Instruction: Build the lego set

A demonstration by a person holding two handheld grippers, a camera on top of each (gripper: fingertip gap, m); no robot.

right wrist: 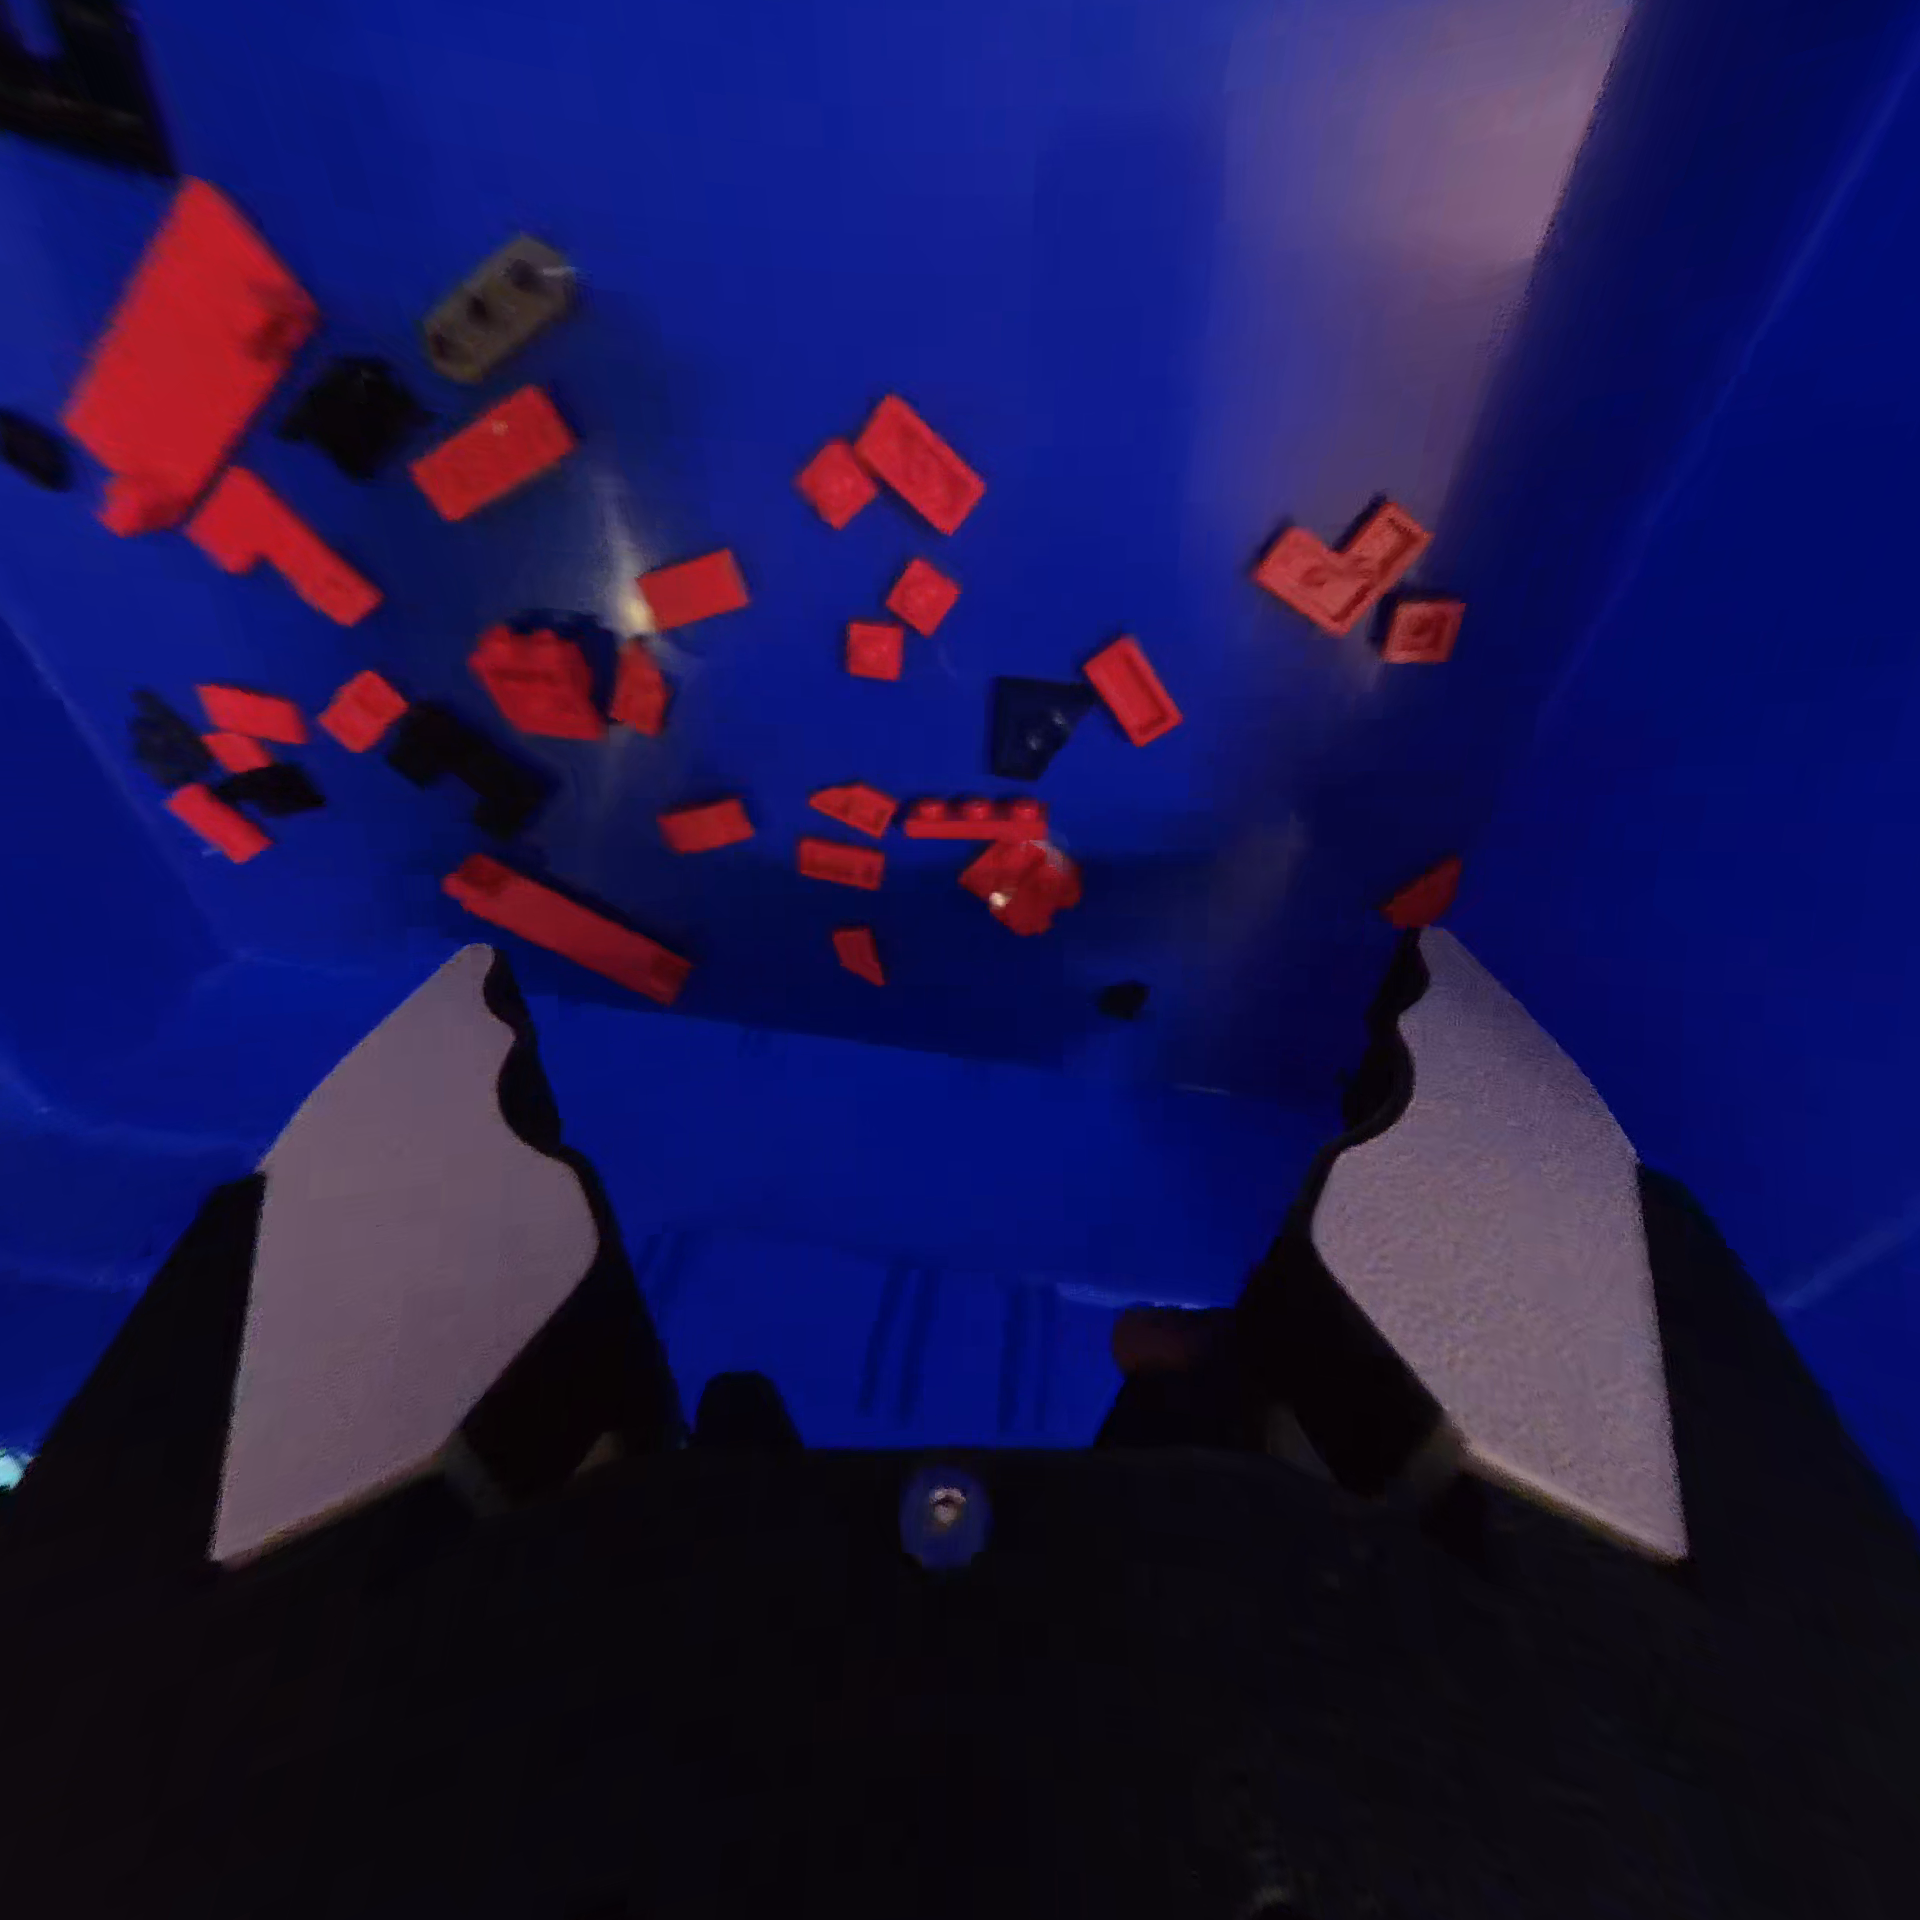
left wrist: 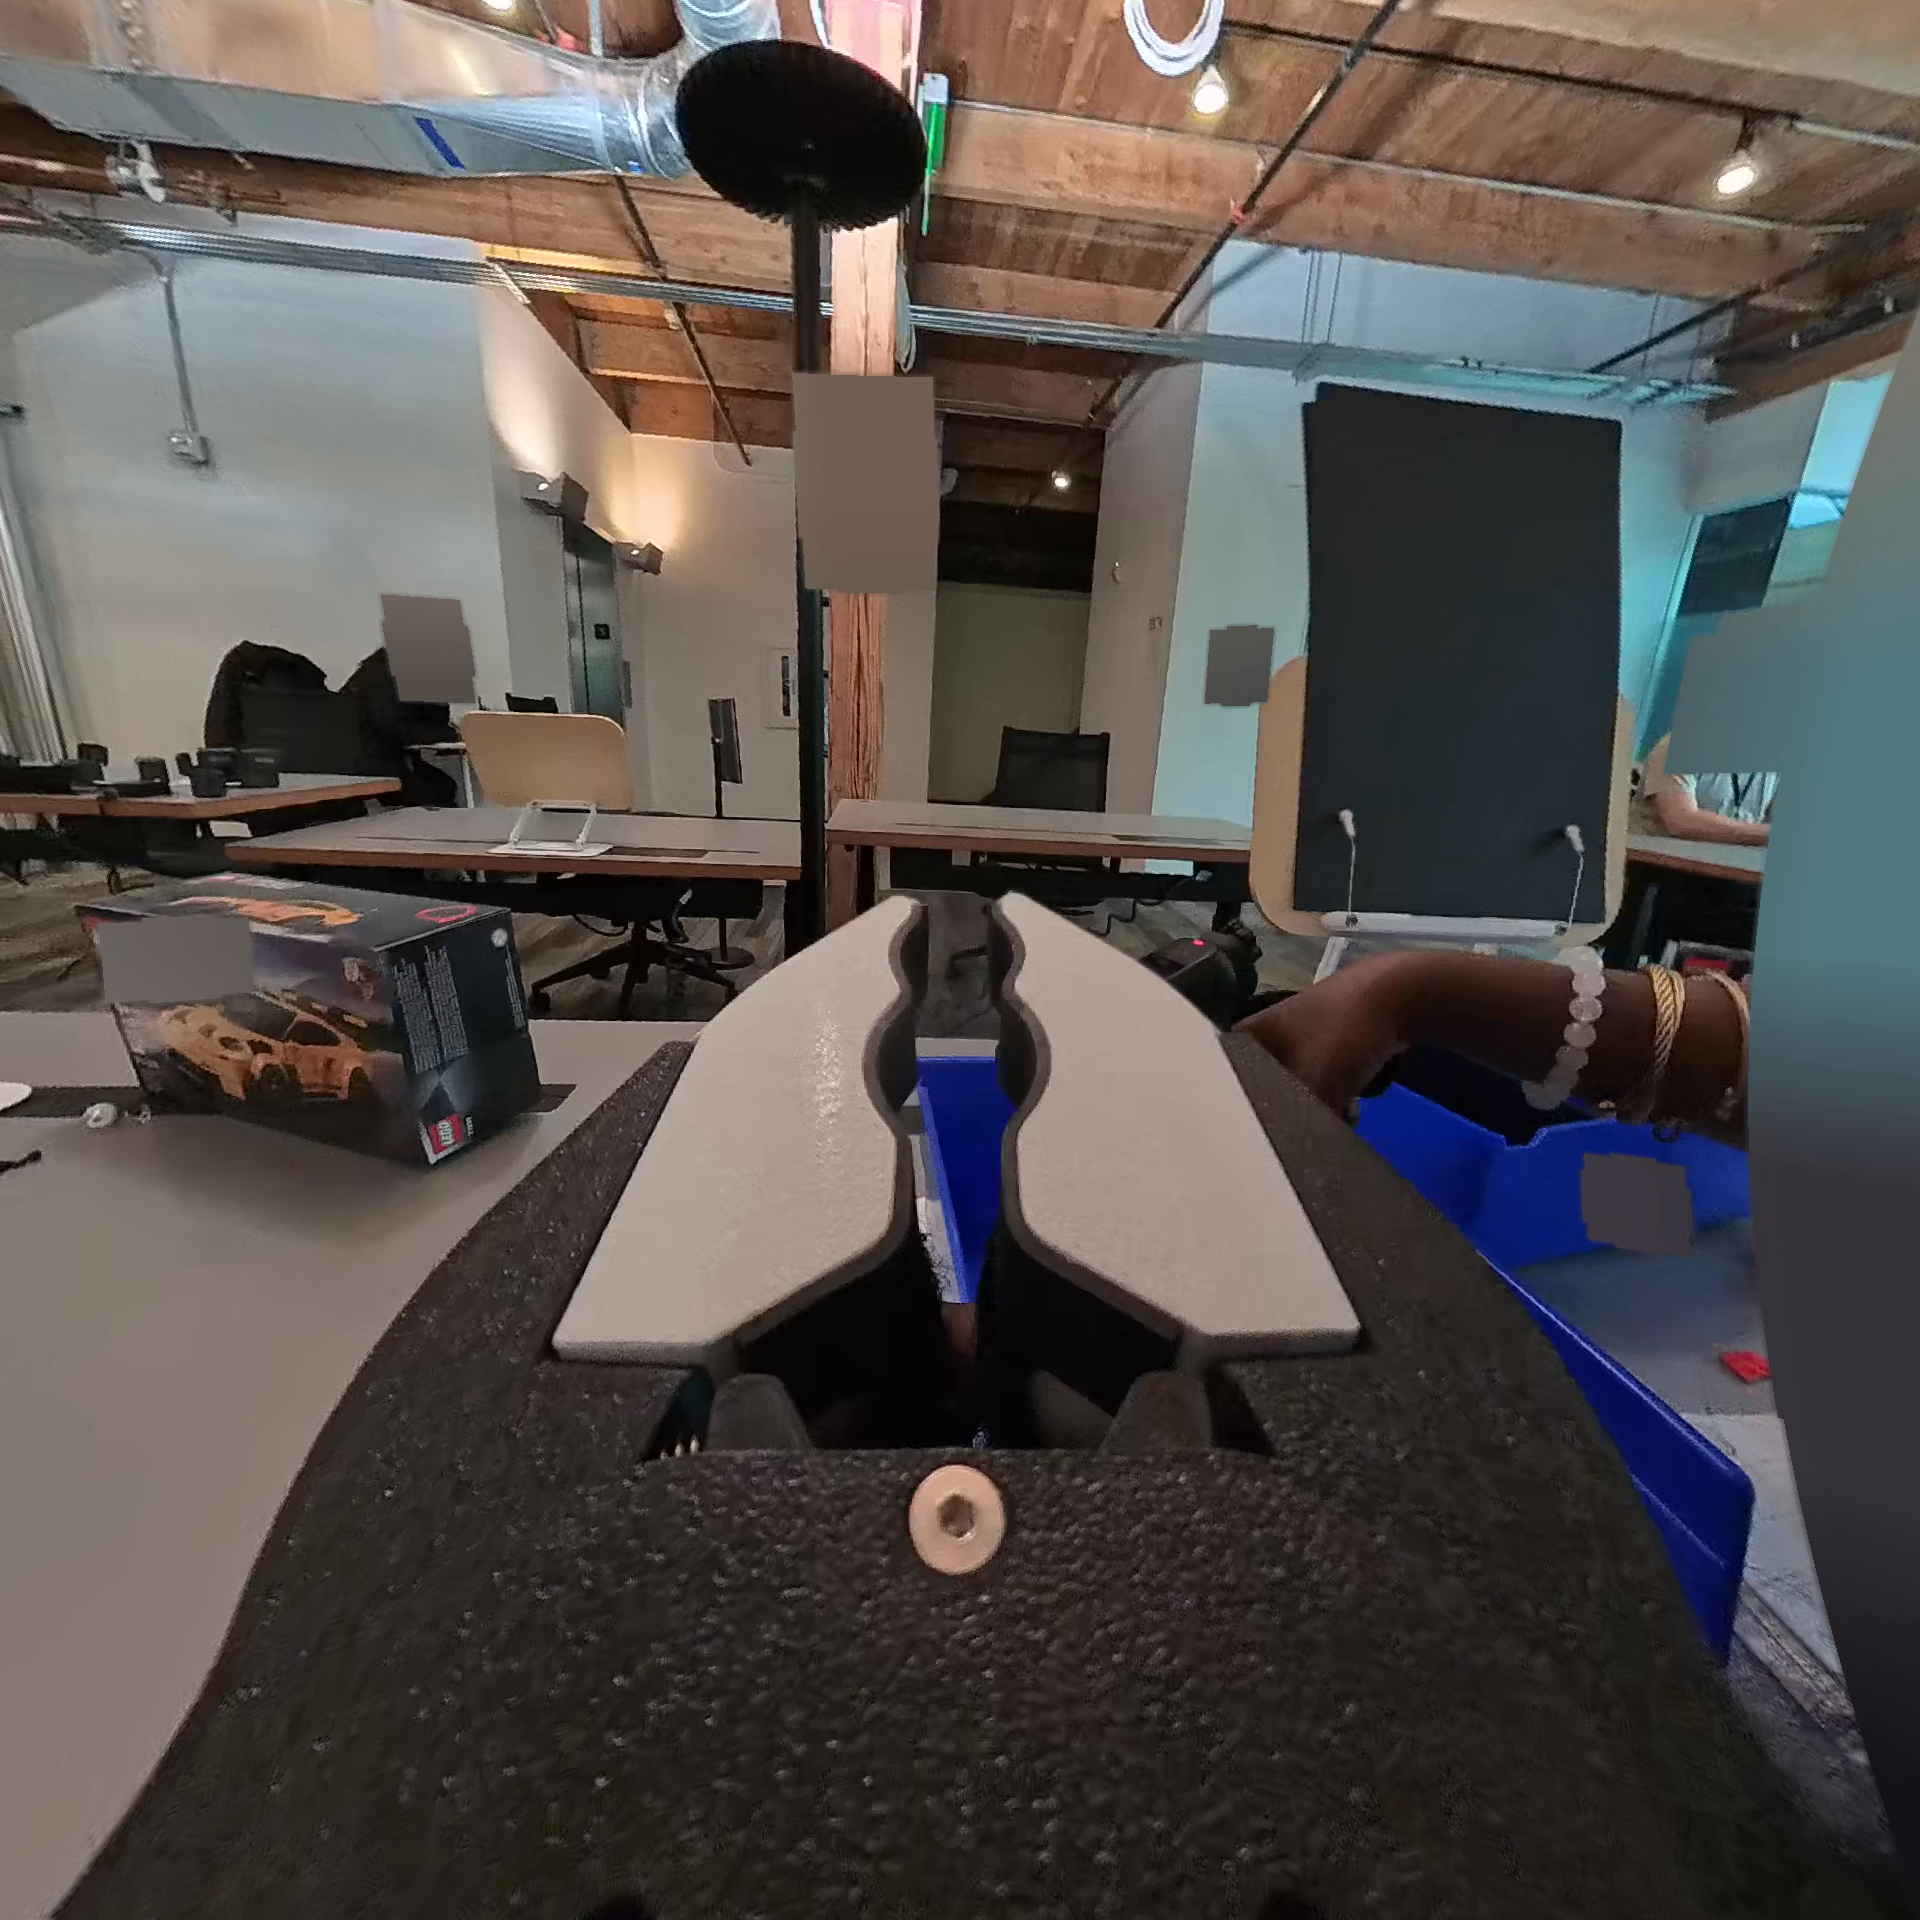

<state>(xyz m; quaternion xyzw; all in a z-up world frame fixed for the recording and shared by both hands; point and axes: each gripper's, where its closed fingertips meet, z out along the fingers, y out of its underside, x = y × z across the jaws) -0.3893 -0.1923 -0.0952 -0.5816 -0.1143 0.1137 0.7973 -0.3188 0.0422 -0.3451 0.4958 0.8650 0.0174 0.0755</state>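
While loose red plates (right wrist: pixel 920 462) lie unsorted in the blue bin (right wrist: pixel 1039 208), nothing looks assembled yet: my right tongs (right wrist: pixel 951 940) gape wide, my left tongs (left wrist: pixel 958 912) nearly closed, empty.

A grey table (left wrist: pixel 187 1299) carries the things, with a dark slot running across its top near the far edge. A dark set box (left wrist: pixel 322 1013) printed with an orange car lies on it at the left, over that slot, and a blue bin (left wrist: pixel 1621 1434) sits on it at the right. The bin floor (right wrist: pixel 790 343) holds loose pieces scattered apart or in small clusters: many red plates and bricks such as a long red plate (right wrist: pixel 566 925) near the front, several black pieces and one grey piece (right wrist: pixel 499 307) toward the back.
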